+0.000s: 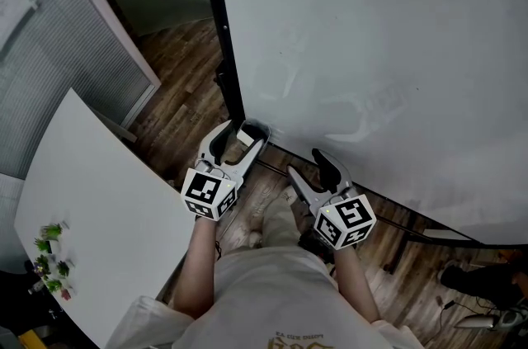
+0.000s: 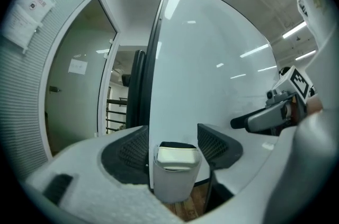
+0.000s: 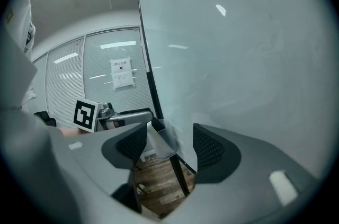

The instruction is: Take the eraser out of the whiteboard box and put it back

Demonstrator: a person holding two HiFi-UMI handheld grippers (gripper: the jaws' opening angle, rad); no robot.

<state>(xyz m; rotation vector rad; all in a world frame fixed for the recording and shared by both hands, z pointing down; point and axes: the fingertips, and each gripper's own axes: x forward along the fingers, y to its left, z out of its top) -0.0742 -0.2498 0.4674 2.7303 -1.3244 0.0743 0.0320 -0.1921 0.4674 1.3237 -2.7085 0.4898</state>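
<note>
Left hand-held gripper (image 1: 243, 129) is straddling the whiteboard box (image 2: 172, 186) with spread jaws, the eraser (image 2: 177, 156) sitting inside at 12 o'clock. Right hand-held gripper (image 1: 307, 164) is hovering spread at the box's 4 o'clock.

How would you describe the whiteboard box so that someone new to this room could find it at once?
Start at the big whiteboard and follow its dark left edge down to near the bottom corner. There sits a small pale grey box, open at the top, the only container on the board, with a cream-backed eraser standing in it.
</note>
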